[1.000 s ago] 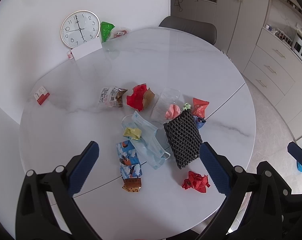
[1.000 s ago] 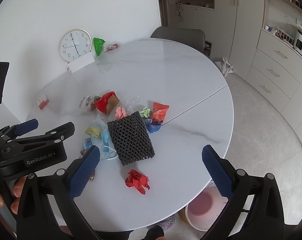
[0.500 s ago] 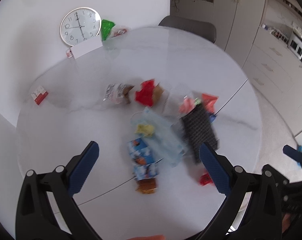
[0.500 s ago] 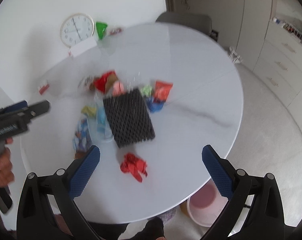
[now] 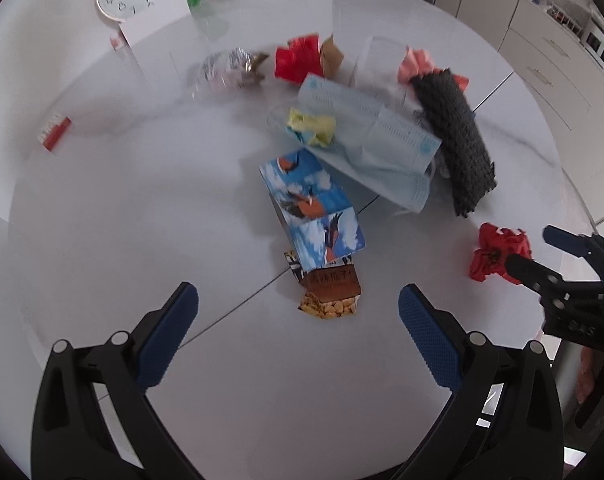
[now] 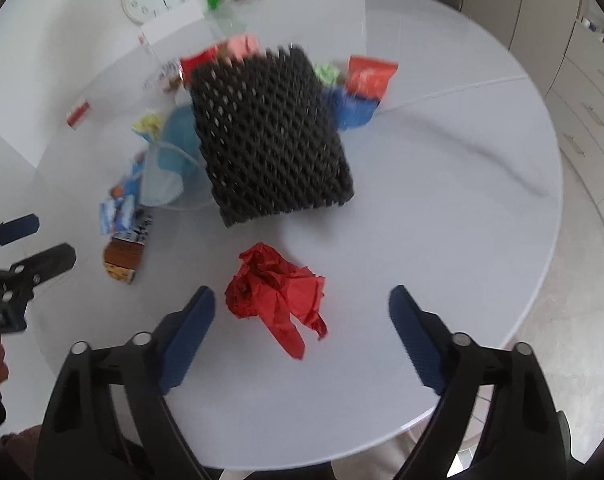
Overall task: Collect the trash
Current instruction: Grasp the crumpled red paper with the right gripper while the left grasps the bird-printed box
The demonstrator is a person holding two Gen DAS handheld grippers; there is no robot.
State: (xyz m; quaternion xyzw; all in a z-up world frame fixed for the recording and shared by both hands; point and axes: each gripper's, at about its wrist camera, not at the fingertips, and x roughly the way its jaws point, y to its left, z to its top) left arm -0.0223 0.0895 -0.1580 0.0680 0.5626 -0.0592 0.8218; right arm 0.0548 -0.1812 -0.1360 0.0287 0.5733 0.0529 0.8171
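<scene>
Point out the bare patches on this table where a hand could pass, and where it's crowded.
Bare: right side of the table, beyond the black foam mesh; left side, between the red card and blue carton. Crowded: the middle, from the face mask to the red crumpled paper.

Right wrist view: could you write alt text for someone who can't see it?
An open two-finger gripper hangs over crumpled red paper on a round white table. Behind it lie a black foam net and other scattered wrappers.
</scene>
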